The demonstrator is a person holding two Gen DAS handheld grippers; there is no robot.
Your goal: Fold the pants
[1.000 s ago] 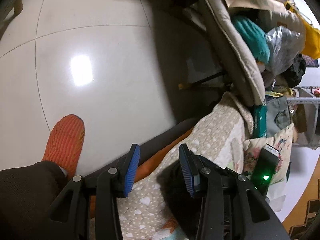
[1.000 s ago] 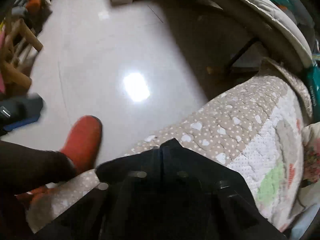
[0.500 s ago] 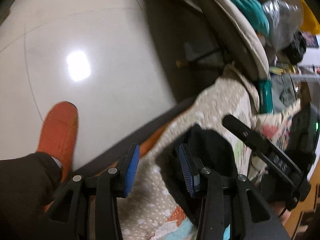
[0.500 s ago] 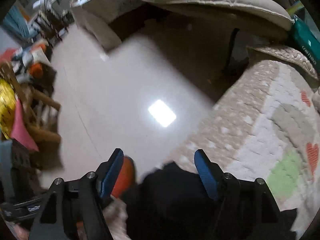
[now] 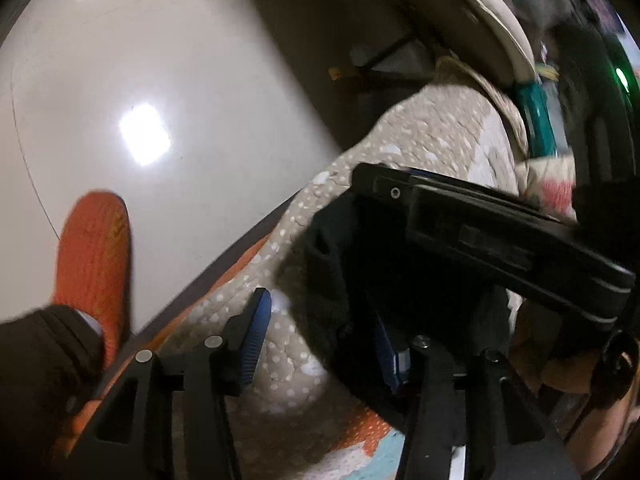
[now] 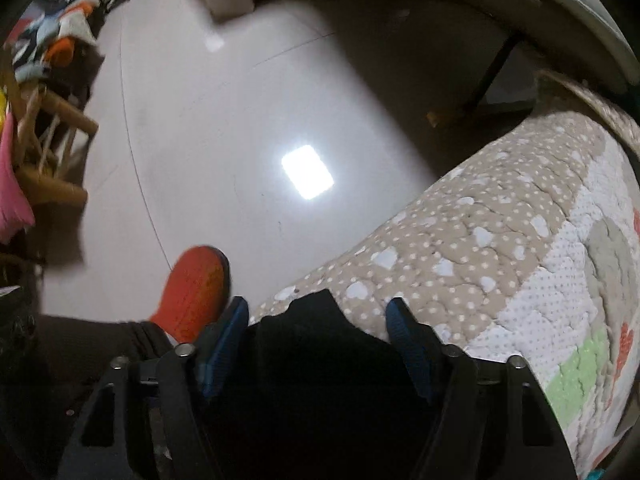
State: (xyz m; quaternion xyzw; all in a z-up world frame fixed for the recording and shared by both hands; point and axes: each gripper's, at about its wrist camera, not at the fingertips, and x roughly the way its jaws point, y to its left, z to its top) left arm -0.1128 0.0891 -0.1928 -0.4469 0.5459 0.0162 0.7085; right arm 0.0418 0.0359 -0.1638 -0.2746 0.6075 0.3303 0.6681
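Observation:
The black pants (image 5: 340, 280) lie bunched on a quilted bed cover (image 5: 432, 136) near its edge. My left gripper (image 5: 320, 332) is open; its right finger sits against the dark fabric, its left finger over the quilt. The right gripper's black body (image 5: 500, 232) crosses the left wrist view above the pants. In the right wrist view my right gripper (image 6: 316, 332) is open with the black pants (image 6: 312, 360) lying between its blue pads (image 6: 224, 336), over the quilt (image 6: 500, 248).
A glossy white tile floor (image 6: 240, 120) lies beyond the bed edge. The person's orange slipper (image 6: 192, 292) and dark trouser leg stand beside the bed. A padded chair (image 5: 460, 8) is at the back right. Wooden furniture and clutter (image 6: 44, 128) sit at far left.
My right gripper opened from shut on the pants and now sits low over them. The left gripper shifted so the right gripper's body crosses its view.

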